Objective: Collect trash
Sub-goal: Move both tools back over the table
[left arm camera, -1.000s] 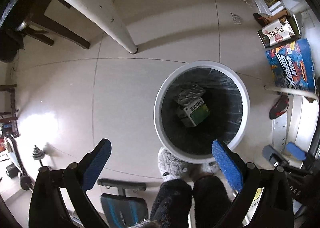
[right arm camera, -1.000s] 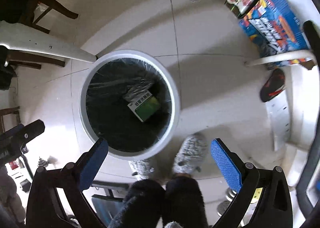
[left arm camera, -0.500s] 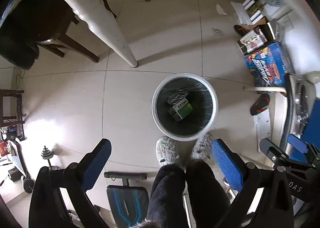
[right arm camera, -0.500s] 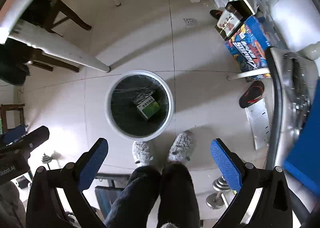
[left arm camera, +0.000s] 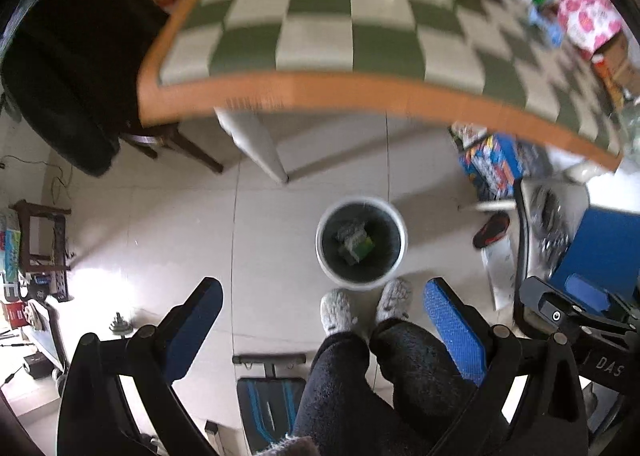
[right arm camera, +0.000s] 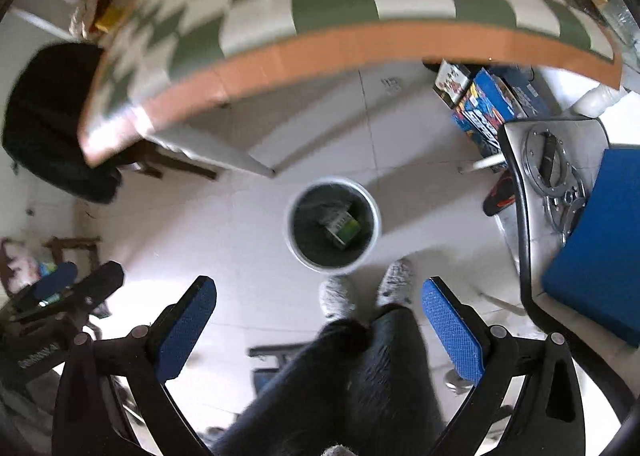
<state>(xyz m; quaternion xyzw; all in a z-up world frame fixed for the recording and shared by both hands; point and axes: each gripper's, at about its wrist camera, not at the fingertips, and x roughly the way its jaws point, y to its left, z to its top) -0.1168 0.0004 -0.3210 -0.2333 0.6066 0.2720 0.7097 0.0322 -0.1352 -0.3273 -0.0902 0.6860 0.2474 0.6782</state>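
— What's in the bin point(left arm camera: 400, 256)?
— A green box point(right arm camera: 347, 231) and a grey packet point(left arm camera: 349, 231), down on the tiled floor point(left arm camera: 160, 240).
— The claws?
— The left claw point(left arm camera: 323, 330) and right claw point(right arm camera: 319, 330) gape wide, empty.
— And the desk point(left arm camera: 360, 92)?
— Checkered cloth; its clutter is blurred.

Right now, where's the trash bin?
The trash bin stands on the tiled floor near the centre of both wrist views, just ahead of the person's slippers, below the checkered table's near edge; a green box lies inside.
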